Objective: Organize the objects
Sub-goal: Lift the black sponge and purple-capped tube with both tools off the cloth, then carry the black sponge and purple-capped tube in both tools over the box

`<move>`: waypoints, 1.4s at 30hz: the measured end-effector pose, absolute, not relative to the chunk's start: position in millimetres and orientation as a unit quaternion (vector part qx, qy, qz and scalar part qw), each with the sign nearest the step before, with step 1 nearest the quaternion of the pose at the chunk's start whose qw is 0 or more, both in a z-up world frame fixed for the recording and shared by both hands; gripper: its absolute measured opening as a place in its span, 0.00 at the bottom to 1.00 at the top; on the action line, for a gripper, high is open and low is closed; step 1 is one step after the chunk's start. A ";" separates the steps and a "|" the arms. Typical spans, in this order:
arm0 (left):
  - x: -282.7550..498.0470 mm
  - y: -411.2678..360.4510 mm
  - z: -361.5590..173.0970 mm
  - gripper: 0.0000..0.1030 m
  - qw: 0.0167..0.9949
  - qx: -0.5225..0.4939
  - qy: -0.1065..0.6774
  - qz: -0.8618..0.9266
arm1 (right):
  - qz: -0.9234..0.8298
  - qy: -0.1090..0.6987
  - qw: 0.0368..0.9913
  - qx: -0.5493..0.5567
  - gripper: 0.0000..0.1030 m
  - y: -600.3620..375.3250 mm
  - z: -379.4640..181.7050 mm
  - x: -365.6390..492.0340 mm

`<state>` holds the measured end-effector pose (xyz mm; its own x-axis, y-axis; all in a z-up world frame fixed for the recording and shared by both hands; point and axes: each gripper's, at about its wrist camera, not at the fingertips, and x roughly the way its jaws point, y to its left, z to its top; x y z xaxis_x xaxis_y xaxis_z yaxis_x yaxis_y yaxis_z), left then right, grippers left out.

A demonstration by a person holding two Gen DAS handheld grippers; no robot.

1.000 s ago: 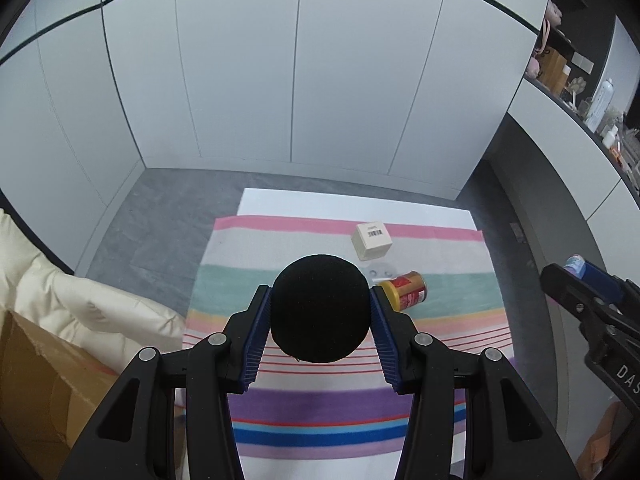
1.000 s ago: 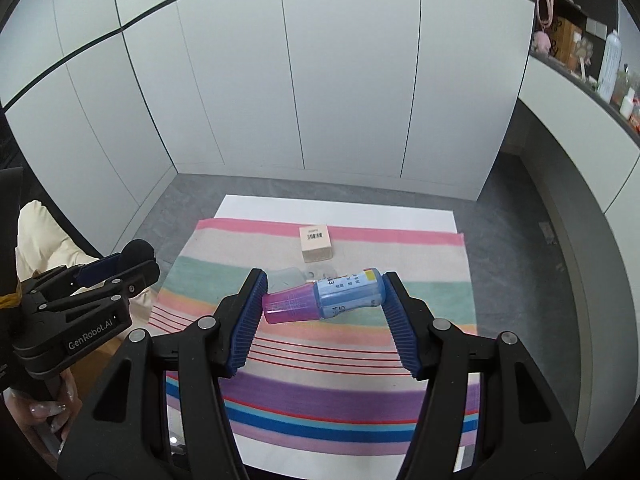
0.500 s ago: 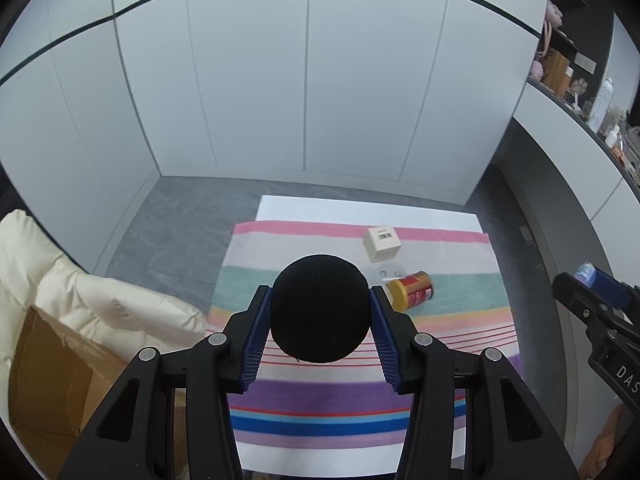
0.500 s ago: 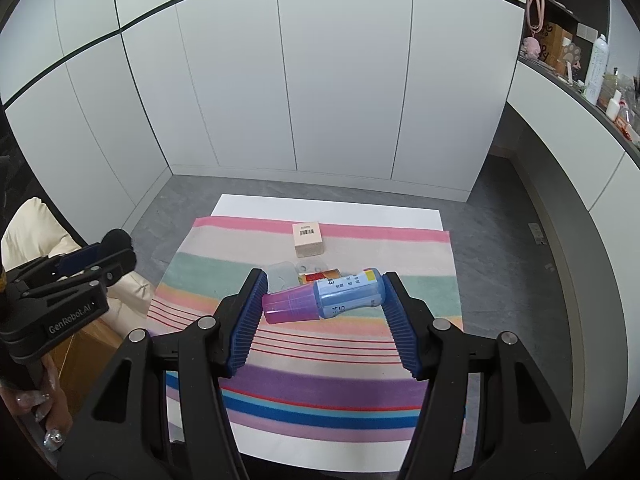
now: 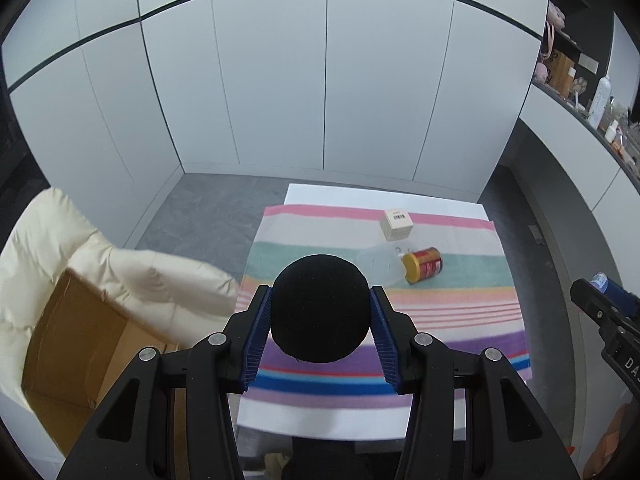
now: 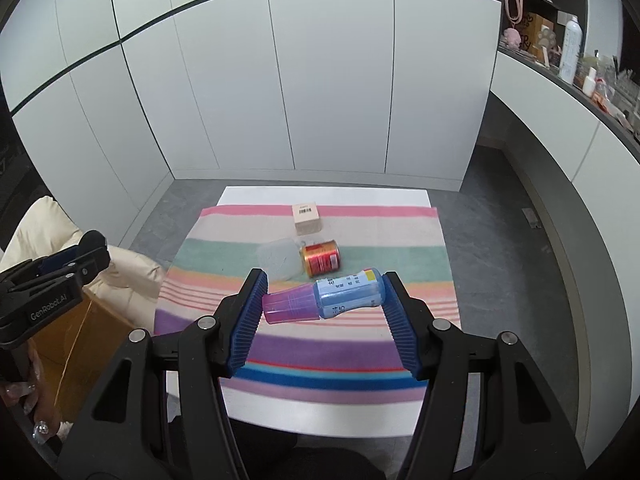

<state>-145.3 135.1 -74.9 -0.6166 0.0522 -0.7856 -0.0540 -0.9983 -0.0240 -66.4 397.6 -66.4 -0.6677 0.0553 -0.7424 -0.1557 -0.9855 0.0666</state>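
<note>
My left gripper [image 5: 320, 312] is shut on a black ball [image 5: 320, 308], held high above the striped cloth [image 5: 384, 344]. My right gripper [image 6: 323, 298] is shut on a blue bottle with a pink cap [image 6: 324, 298], held lengthwise between the pads. On the cloth lie a red and gold can [image 6: 321, 257], a clear plastic lid [image 6: 279, 259] and a small beige box [image 6: 306, 219]. An open cardboard box [image 5: 80, 356] stands left of the table.
A cream padded jacket [image 5: 120, 268] drapes over the cardboard box. The cloth lies on a white table [image 6: 320, 408]. White cabinet doors [image 6: 320, 100] stand behind. A shelf with bottles [image 6: 572, 52] runs along the right wall.
Both grippers have lifted and pulled back from the table with their objects still held. The left view has swung left, showing more of the cardboard box and jacket.
</note>
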 end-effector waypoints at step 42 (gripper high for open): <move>-24.9 88.9 -105.2 0.48 0.015 -0.464 -0.002 0.885 | 0.895 0.083 0.070 -0.433 0.59 381.4 -92.3 73.4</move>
<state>-24.9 88.9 -105.2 -0.5682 0.0282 -0.8224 -0.0252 -0.9995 -0.0169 73.4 381.4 -92.3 -0.6160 0.0524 -0.7860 -0.1967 -0.9764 0.0891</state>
